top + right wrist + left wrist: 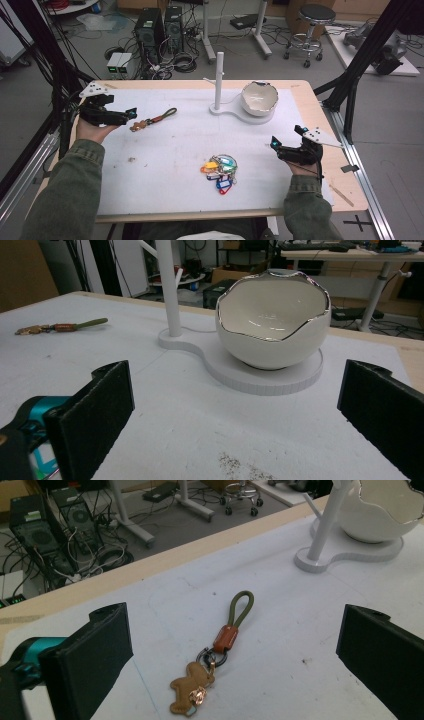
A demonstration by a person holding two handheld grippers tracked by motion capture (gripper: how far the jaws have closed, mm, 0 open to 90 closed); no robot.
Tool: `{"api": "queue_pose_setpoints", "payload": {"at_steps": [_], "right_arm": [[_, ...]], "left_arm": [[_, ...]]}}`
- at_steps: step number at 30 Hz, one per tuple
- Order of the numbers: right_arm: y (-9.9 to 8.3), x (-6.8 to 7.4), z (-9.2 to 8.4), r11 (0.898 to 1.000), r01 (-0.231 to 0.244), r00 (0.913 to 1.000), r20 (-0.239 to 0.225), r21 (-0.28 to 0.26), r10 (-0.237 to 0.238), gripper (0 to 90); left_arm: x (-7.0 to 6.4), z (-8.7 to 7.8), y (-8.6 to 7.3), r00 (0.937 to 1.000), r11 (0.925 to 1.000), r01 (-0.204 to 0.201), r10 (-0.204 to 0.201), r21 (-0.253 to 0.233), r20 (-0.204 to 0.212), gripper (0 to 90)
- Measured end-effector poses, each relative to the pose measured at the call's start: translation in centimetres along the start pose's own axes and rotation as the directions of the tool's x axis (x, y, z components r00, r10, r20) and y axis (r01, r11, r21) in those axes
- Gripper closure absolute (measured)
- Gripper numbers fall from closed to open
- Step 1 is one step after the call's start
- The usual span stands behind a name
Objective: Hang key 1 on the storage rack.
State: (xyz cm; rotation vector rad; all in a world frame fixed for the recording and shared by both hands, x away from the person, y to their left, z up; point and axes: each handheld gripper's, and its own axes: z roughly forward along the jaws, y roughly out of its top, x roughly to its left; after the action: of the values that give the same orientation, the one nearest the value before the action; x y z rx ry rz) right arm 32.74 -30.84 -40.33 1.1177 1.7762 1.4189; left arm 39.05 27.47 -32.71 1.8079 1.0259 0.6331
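A keychain (pixel 152 119) with an olive cord loop, an orange leather tab and a tan figure charm lies flat on the white mat; the left gripper view has this keychain (pixel 215 655) between the wide-apart jaws, a little ahead of them. My left gripper (pixel 131 114) is open, just left of it. A bunch of coloured key tags (pixel 221 171) lies near the front middle. My right gripper (pixel 274 144) is open at the right, facing a white eggshell-shaped bowl (pixel 272 320) on a white stand base (pixel 240 372) with an upright post (pixel 169 287).
The white mat (pixel 165 165) covers most of the wooden table (pixel 345 195). The bowl (pixel 259 97) and post (pixel 218 80) stand at the back middle. Beyond the table are computer towers (pixel 159 27), cables and a stool (pixel 310 30) on the floor.
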Motion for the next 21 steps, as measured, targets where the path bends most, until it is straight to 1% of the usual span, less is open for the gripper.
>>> {"api": "queue_pose_setpoints", "payload": {"at_steps": [3, 5, 8, 9, 11, 12, 14, 15, 16, 19, 20, 21], "right_arm": [[0.0, 0.0, 0.0, 1.0, -0.002, 1.0, 0.0, 0.001, 0.002, 0.7], [0.0, 0.0, 0.0, 1.0, -0.003, 1.0, 0.0, 0.0, 0.003, 0.7], [0.0, 0.0, 0.0, 1.0, -0.001, 1.0, 0.0, -0.001, 0.001, 0.7], [0.0, 0.0, 0.0, 1.0, -0.002, 1.0, 0.002, 0.0, 0.002, 0.7], [0.0, 0.0, -0.1, 1.0, -0.008, 1.0, 0.001, 0.002, 0.008, 0.7], [0.0, 0.0, 0.0, 1.0, -0.002, 1.0, 0.003, 0.001, 0.002, 0.7], [0.0, 0.0, 0.0, 1.0, -0.008, 1.0, 0.004, 0.003, 0.007, 0.7], [0.0, 0.0, 0.0, 1.0, -0.006, 1.0, 0.005, 0.002, 0.006, 0.7], [0.0, 0.0, 0.0, 1.0, -0.006, 1.0, 0.005, 0.002, 0.006, 0.7], [0.0, -0.1, 0.0, 1.0, -0.005, 1.0, 0.005, 0.002, 0.005, 0.7], [0.0, -0.1, 0.0, 1.0, -0.005, 1.0, 0.005, 0.002, 0.005, 0.7], [0.0, 0.0, 0.0, 1.0, -0.005, 1.0, 0.004, 0.004, 0.005, 0.7]], "left_arm": [[0.0, 0.4, 0.5, 0.9999, 0.9999, -0.009, 0.008, 0.013, 0.011, 1.7], [0.0, 0.6, 0.7, 0.9999, 0.9998, -0.011, 0.011, 0.019, 0.008, 1.7], [0.2, 0.9, 0.9, 0.9999, 0.9995, -0.008, 0.008, 0.029, 0.014, 1.7], [0.3, 1.3, 1.1, 0.9997, 0.9993, -0.015, 0.015, 0.035, 0.017, 1.7], [0.4, 1.6, 1.2, 0.9997, 0.9996, -0.009, 0.008, 0.028, 0.022, 1.7], [0.4, 1.6, 1.2, 0.9997, 0.9996, -0.009, 0.008, 0.028, 0.022, 1.7], [0.4, 2.0, 1.4, 0.9994, 0.9985, -0.024, 0.023, 0.049, 0.026, 1.7], [0.4, 2.3, 1.6, 0.9992, 0.9982, -0.029, 0.027, 0.052, 0.031, 1.7], [0.4, 2.3, 1.6, 0.9992, 0.9982, -0.029, 0.027, 0.052, 0.031, 1.7], [0.2, 2.9, 2.3, 0.9983, 0.9975, -0.047, 0.045, 0.052, 0.036, 1.7], [0.2, 2.9, 2.3, 0.9983, 0.9975, -0.047, 0.045, 0.052, 0.036, 1.7], [0.3, 3.1, 2.3, 0.9985, 0.9983, -0.039, 0.037, 0.044, 0.04, 1.7]]}}
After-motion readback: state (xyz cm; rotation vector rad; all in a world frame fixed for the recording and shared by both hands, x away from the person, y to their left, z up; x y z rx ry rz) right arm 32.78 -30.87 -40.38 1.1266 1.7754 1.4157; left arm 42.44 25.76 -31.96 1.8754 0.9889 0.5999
